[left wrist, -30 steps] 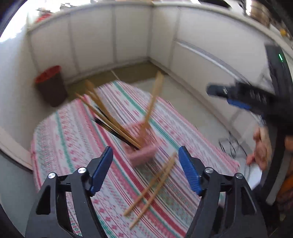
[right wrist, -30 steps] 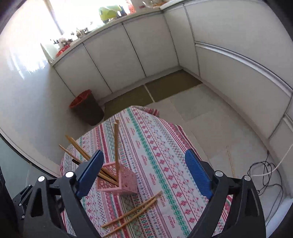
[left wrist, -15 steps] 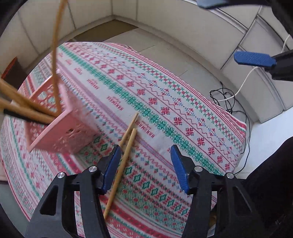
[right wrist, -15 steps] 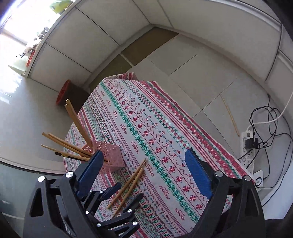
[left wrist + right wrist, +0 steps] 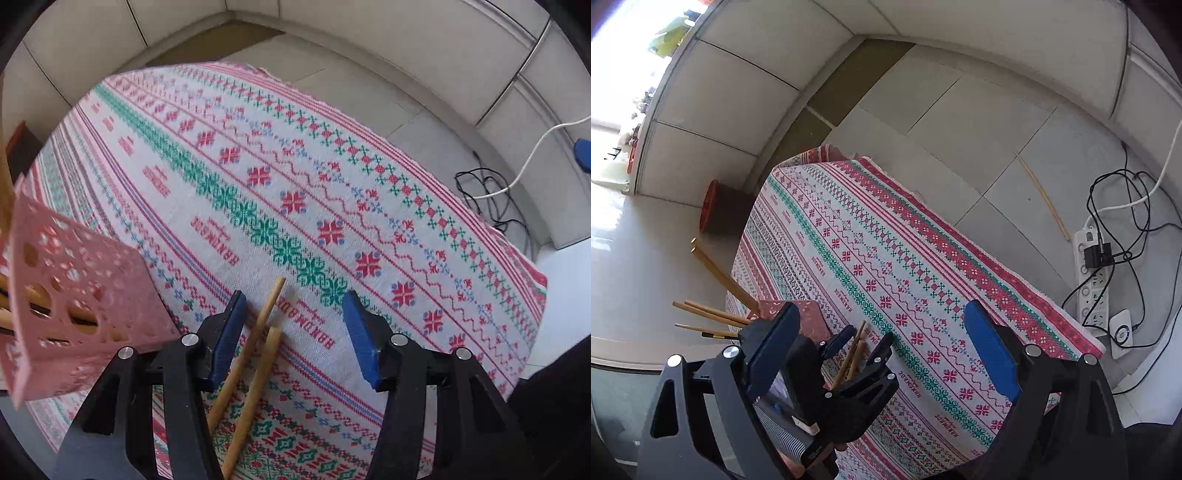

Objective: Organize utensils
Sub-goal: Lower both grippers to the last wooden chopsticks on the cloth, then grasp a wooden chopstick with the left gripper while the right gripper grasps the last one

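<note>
The left claw [image 5: 291, 328] is held apart over the two loose chopsticks [image 5: 255, 354] lying on the desk [image 5: 369, 206], the pink holder [image 5: 74, 295] at nine o'clock; both sticks should be centred before closing. The right claw [image 5: 875, 354] is held apart, empty

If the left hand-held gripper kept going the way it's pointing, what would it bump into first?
Probably the two loose chopsticks lying between the open fingers of the left hand-held gripper, then the tablecloth beneath; depth is unclear.

Home kitchen: white cabinets [image 5: 731, 110], tiled floor [image 5: 979, 122], tablecloth-covered table [image 5: 886, 266].
</note>
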